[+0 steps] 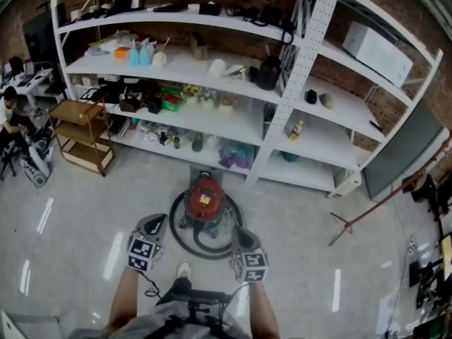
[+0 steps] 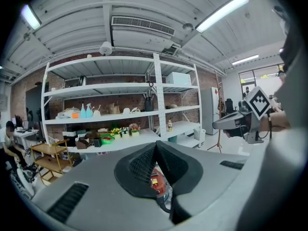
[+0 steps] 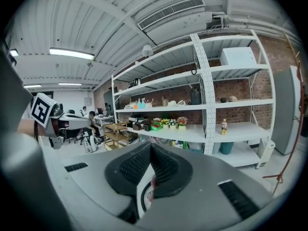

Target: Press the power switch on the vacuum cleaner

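Step in hand: approach. Neither tool touches the vacuum cleaner (image 1: 205,202), so the press is judged not yet begun.

Position of the task item: the red canister stands on the floor (image 1: 85,217), directly ahead of the person and just in front of the shelving unit (image 1: 282,97). Its black hose (image 1: 185,242) lies coiled around the body. The power switch is too small to make out; only a yellow label shows on the top.

Tool state:
- Left tool (image 1: 157,221): jaws meet at the tips, with nothing between them. Its own view shows the red body (image 2: 156,183) through the gap below the tips.
- Right tool (image 1: 239,233): jaws likewise together and empty.

Next move: lower one tool onto the canister top, with the jaw tips kept together as a single pressing point. Locate the switch first.

Clearances: the hose loop lies between the tools and the canister, so reach over it, not through it. The floor is open to both sides. A wooden cart (image 1: 81,136) stands well to the left, and a thin-legged stand (image 1: 367,207) well to the right.
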Tool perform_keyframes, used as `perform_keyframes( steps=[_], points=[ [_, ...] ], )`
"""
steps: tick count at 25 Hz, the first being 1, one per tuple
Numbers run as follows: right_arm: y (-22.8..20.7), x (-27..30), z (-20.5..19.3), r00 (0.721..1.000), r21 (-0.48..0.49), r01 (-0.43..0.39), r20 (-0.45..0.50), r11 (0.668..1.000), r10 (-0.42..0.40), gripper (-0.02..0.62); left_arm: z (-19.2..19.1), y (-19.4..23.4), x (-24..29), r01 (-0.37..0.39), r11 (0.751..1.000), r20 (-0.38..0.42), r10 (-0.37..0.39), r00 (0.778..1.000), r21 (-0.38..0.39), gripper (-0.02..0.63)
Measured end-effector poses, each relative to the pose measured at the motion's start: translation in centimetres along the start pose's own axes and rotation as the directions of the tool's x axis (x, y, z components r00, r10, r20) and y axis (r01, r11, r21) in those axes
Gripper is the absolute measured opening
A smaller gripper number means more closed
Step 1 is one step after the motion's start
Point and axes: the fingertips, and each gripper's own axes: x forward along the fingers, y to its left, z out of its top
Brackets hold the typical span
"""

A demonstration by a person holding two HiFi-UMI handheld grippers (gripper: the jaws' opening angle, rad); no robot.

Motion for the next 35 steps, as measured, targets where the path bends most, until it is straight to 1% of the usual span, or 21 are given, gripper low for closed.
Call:
perform_keyframes(
  steps=[8,16,20,26,30,35],
  points=[
    [-1.2,6.0,2.2,0.999,0.013,0.017,-0.027,1.0,-0.017,0.012,0.6,3.8,5.7,0.034,0.999,-0.025,-0.035,0.999,-0.014,0.008],
    [-4.0,12.6,3.6,0.998,0.016,0.034,-0.055,0.999,-0.033,0.012,1.0,6.9,12.7,0.063,0.998,-0.045,-0.064,0.997,-0.026,0.008],
    [-4.7,15.7,4.2,0.996,0.019,0.045,-0.074,0.999,-0.043,0.012,1.5,9.2,15.2,0.074,0.997,-0.051,-0.075,0.996,-0.026,0.008],
    [-4.6,19.4,4.9,0.994,0.01,0.055,-0.093,0.998,-0.053,0.011,1.0,11.7,18.1,0.092,0.995,-0.059,-0.094,0.994,-0.038,0.008],
    [-4.9,21.0,4.8,0.993,0.024,0.08,-0.089,0.996,-0.078,0.012,0.2,13.0,19.3,0.1,0.994,-0.07,-0.103,0.992,-0.05,0.008],
    [-5.0,21.9,4.0,0.987,0.019,0.091,-0.134,0.996,-0.087,0.012,-0.7,13.6,20.3,0.113,0.992,-0.082,-0.118,0.99,-0.063,0.008]
  ],
)
